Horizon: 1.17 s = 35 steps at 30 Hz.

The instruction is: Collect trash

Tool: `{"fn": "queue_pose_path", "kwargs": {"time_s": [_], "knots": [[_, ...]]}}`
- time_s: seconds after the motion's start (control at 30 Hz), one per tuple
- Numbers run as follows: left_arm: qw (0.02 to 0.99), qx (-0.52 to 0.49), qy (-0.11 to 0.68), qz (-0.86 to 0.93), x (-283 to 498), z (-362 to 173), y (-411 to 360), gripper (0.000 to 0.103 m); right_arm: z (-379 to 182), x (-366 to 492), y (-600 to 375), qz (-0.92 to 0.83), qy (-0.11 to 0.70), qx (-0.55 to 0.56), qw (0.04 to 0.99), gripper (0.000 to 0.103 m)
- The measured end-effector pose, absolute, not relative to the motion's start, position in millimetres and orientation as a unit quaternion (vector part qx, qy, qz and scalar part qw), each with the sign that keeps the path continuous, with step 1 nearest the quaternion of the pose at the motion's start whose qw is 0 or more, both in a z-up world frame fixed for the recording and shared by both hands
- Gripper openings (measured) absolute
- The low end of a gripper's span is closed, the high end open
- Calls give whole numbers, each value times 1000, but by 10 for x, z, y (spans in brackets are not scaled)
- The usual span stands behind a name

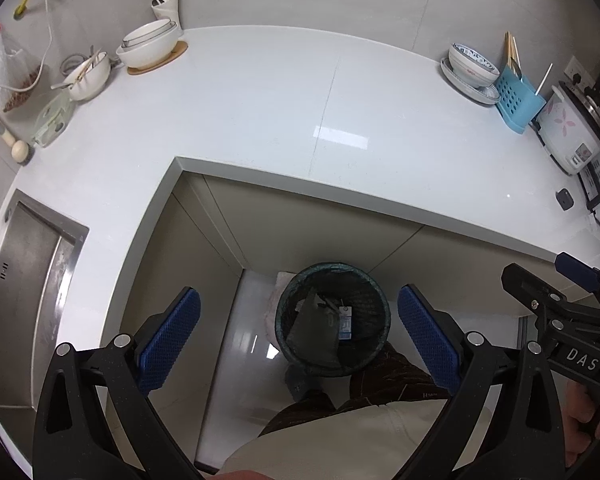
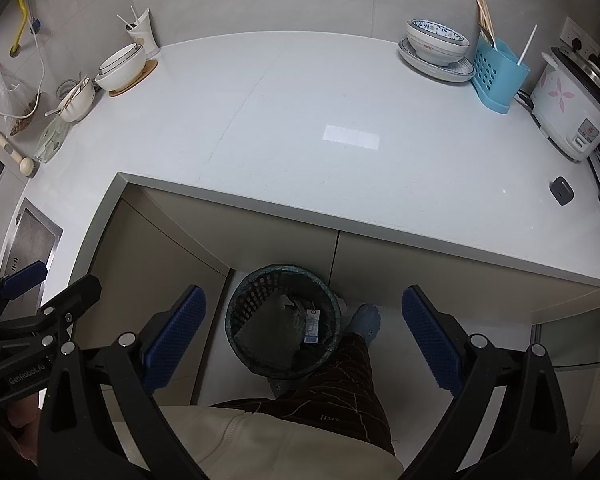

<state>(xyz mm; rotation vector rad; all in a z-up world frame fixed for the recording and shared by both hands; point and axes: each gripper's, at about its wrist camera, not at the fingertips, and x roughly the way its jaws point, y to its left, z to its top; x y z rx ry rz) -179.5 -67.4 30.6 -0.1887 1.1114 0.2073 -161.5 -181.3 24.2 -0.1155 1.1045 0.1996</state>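
A: Both your tools, left tool (image 1: 298,334) and right tool (image 2: 304,334), gape empty above the bin (image 1: 333,320), which already holds scraps and a small carton (image 1: 345,322).

B: What's left?

A: Seemingly nothing loose on the surface (image 2: 300,128) (only dishes). Only the right view shows your foot (image 2: 365,318).

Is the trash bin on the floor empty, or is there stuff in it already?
Not empty. The bin stands upright and holds a small blue-and-white packet and dark crumpled scraps; it is far from full.
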Motion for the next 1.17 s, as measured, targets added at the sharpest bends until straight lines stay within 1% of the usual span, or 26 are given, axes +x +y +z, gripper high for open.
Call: {"fn": "queue_pose_path", "kwargs": {"time_s": [1.17], "knots": [[839, -88, 528, 99, -1824, 300, -690, 97, 262, -1632, -1835, 97, 521, -56, 846, 94]]}}
